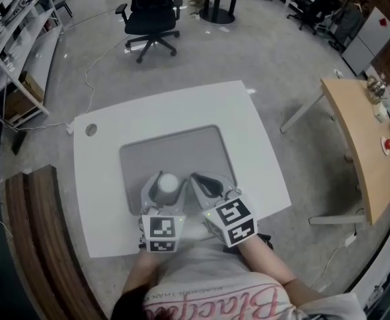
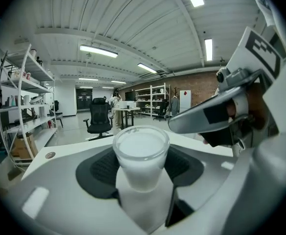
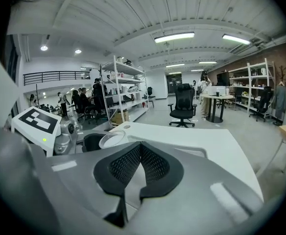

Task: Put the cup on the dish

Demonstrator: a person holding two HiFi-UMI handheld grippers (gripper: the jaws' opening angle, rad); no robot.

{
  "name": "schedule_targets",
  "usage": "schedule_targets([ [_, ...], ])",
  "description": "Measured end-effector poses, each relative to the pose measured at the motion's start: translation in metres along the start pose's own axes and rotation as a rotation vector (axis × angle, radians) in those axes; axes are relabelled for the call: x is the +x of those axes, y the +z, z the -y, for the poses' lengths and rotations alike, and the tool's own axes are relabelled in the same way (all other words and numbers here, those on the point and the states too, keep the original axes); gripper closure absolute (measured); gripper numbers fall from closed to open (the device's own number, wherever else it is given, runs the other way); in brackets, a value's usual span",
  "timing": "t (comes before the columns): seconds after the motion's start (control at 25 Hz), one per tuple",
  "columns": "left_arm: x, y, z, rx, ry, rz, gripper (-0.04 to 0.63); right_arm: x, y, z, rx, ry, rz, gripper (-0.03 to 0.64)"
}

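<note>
Left hand-held gripper [image 2: 142, 173] pinches the frosted white plastic cup [image 2: 142, 148], probably light and slippery, at mid-wall; right hand-held gripper [image 3: 140, 155] is pressed together.

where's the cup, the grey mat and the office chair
cup [image 2: 142, 173], left gripper view, on its side wall
grey mat [image 1: 181, 145], head view, on its bare middle
office chair [image 1: 152, 22], head view, on its seat

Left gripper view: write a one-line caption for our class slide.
Left gripper grips a white cup between its jaws, right gripper close alongside.
</note>
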State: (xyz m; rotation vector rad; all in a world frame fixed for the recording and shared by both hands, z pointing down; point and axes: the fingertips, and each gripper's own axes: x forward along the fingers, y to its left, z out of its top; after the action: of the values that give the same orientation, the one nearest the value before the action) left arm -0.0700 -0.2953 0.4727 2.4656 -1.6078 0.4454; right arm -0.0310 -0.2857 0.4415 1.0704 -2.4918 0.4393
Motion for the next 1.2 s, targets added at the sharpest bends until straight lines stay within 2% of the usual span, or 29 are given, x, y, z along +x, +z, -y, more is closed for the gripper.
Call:
schedule_targets([
  [0.44,0.035,-0.02,0.002,0.003,-0.03,-0.029,0.333,0.017,-0.021,0.012,0.157,0.051,-0.064,0.615],
  [0.64,0.048,-0.035,0.001,0.046,-0.035,-0.055,0.333,0.016,-0.025,0.019,0.192,0.034,-0.077,0.615],
  [0.88,0.062,-0.049,0.003,0.039,-0.062,-0.09,0.331,0.013,-0.03,0.025,0.233,0.019,-0.079,0.615],
  [1.2,0.065,-0.065,0.008,0.005,-0.098,-0.15,0.331,0.015,-0.033,0.025,0.236,0.015,-0.097,0.615],
])
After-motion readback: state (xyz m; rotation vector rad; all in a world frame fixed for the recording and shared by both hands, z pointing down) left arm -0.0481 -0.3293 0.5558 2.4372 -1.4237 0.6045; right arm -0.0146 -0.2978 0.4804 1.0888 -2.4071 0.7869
